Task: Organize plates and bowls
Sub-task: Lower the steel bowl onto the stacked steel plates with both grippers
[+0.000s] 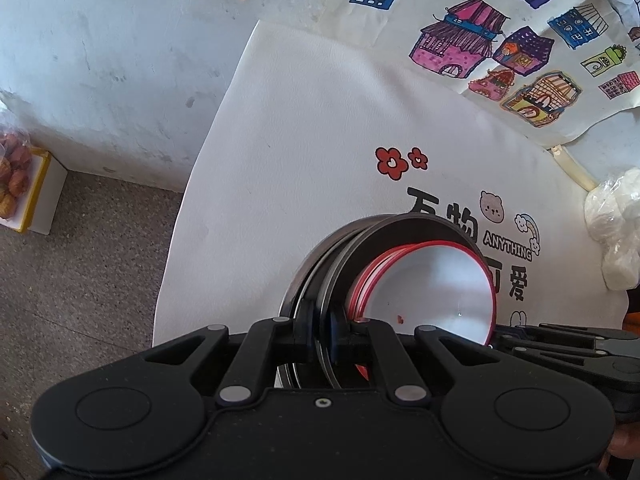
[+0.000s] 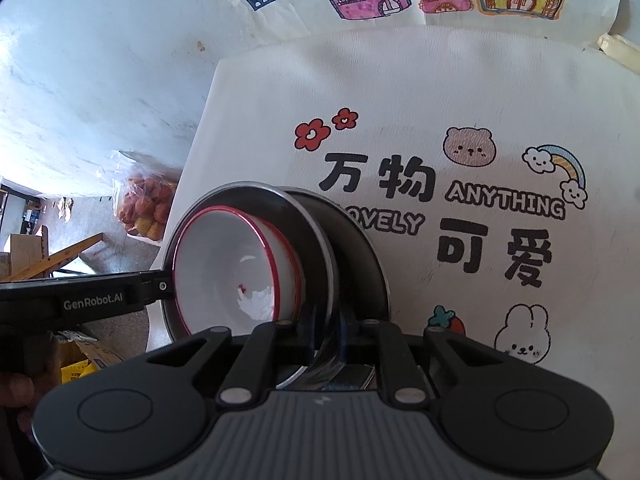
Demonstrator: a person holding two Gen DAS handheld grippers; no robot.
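We saw left gripper point(image 1: 322, 334) and right gripper point(image 2: 324, 340) each clamped on steel plate point(image 2: 316, 232) rims; white bowls point(image 2: 224, 268) inside.

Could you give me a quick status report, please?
Left gripper and right gripper both shut on metal plate rims. Red-rimmed bowls nested inside. Nothing in the way.

white table cover point(image 2: 500, 92) reads "万物 anything lovely 可爱"; left gripper point(image 2: 170, 286) reads "genrobot.ai".

place: home | cues: cartoon tablecloth point(image 2: 500, 92); children's house drawings point(image 1: 500, 52); bagged fruit point(image 2: 146, 208)
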